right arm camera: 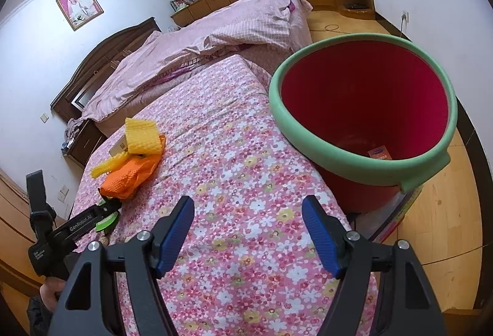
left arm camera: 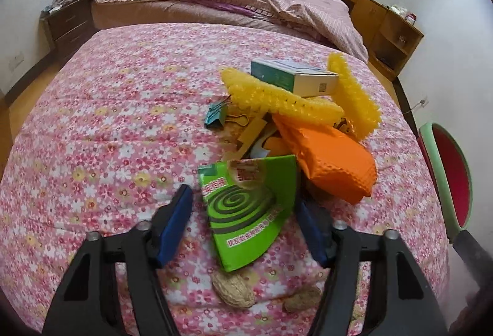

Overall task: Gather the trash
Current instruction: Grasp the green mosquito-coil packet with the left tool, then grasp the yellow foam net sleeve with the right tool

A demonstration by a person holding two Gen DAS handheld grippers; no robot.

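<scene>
Our left hand-held gripper point(left arm camera: 243, 212), spread, straddles the green wrapper point(left arm camera: 246, 209), whose long axis runs straight ahead between its jaws.

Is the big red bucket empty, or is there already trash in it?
Nearly empty. The red bucket stands upright beside the bed, and only one small orange paper shows on its bottom.

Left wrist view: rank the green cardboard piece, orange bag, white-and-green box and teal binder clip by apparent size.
1. Green cardboard piece and orange bag: alike; the cardboard lies nearer the camera.
2. White-and-green box.
3. Teal binder clip.
</scene>
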